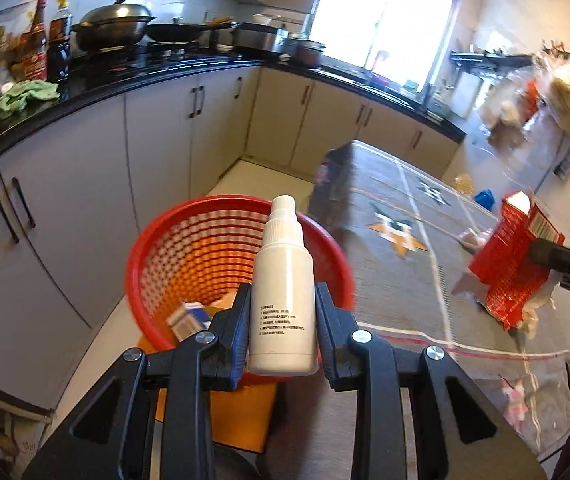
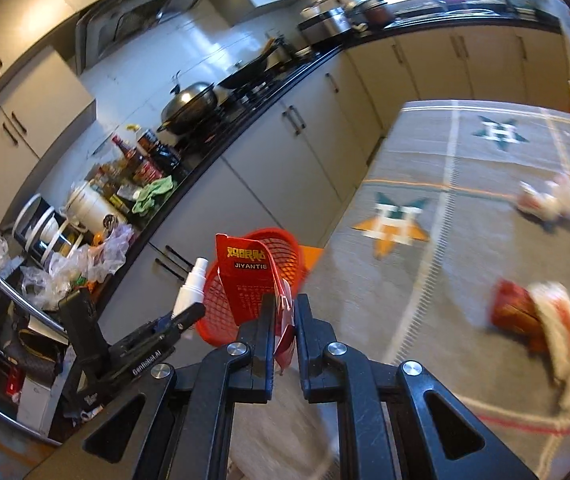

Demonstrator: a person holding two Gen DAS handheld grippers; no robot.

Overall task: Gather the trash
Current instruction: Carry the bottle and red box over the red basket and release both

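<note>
A kitchen: to the left of both tongs a black counter (image 1: 97, 88) with woks and bottles runs over pale cabinets, and to the right lies a table (image 1: 397, 280) under a grey starred cloth, with crumpled wrappers (image 2: 541, 320) lying right of the right tongs. The left tongs (image 1: 283, 320) are narrowly open, clamped on an upright white spray bottle (image 1: 283, 300), with a red basket (image 1: 205, 256) just beyond it holding a small box. The right tongs (image 2: 285, 320) are closed tight on a flattened red carton (image 2: 253, 284), the basket (image 2: 281, 248) right behind it.
</note>
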